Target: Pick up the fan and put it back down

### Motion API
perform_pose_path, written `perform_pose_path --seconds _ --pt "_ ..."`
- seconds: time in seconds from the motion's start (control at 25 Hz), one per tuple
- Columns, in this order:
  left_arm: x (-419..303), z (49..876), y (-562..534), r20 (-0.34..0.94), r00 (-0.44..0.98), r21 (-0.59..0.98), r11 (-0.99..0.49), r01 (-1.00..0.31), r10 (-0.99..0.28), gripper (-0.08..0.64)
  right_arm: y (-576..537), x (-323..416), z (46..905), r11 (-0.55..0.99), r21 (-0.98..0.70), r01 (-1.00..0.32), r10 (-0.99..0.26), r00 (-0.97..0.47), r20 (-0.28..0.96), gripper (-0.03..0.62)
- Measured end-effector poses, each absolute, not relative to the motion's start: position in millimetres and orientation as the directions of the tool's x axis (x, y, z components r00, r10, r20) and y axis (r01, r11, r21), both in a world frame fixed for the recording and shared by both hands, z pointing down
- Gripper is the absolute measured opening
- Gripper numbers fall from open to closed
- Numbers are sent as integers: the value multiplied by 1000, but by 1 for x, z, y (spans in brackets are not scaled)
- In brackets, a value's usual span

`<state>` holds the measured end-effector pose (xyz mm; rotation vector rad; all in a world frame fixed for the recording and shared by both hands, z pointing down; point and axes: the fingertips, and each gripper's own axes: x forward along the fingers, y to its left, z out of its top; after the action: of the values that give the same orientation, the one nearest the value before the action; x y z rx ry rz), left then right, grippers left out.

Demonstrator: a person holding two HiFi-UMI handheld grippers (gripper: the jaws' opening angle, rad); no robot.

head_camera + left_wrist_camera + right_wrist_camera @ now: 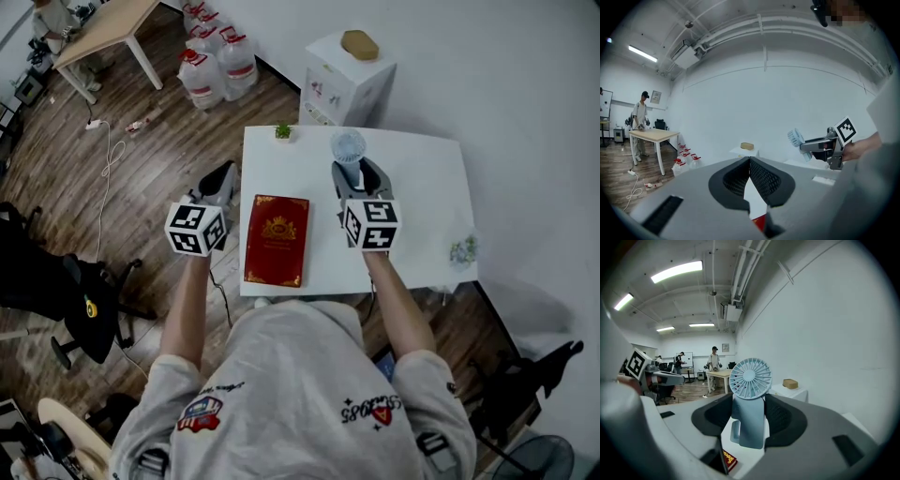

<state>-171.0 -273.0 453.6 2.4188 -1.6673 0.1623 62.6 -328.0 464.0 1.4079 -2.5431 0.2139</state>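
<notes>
A small light-blue fan with a round grille is held upright above the white table. My right gripper is shut on its handle. In the right gripper view the fan fills the gap between the jaws of that gripper, with the table far below. The left gripper view shows the fan raised at the right. My left gripper hovers over the table's left edge, its jaws meeting at the tips with nothing in them.
A red book lies on the table between the two grippers. A tiny potted plant stands at the far left corner, another small plant at the right edge. Behind are a white cabinet and water jugs.
</notes>
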Motion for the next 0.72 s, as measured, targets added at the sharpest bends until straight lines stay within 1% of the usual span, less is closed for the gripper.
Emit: perform_pose_path --seconds 0.12,0.24,0.72 --pt "-166 452 -274 195 373 104 -360 -927 -907 5 -321 67 447 521 -20 -853 -828 -511 229 216" --pt "-160 452 -273 190 390 106 -376 -921 -901 5 -316 74 444 508 -16 -861 -838 -499 220 216" --pt "-147 461 -268 204 425 122 -408 -905 -882 5 -303 87 456 478 -25 -878 -850 -469 239 216"
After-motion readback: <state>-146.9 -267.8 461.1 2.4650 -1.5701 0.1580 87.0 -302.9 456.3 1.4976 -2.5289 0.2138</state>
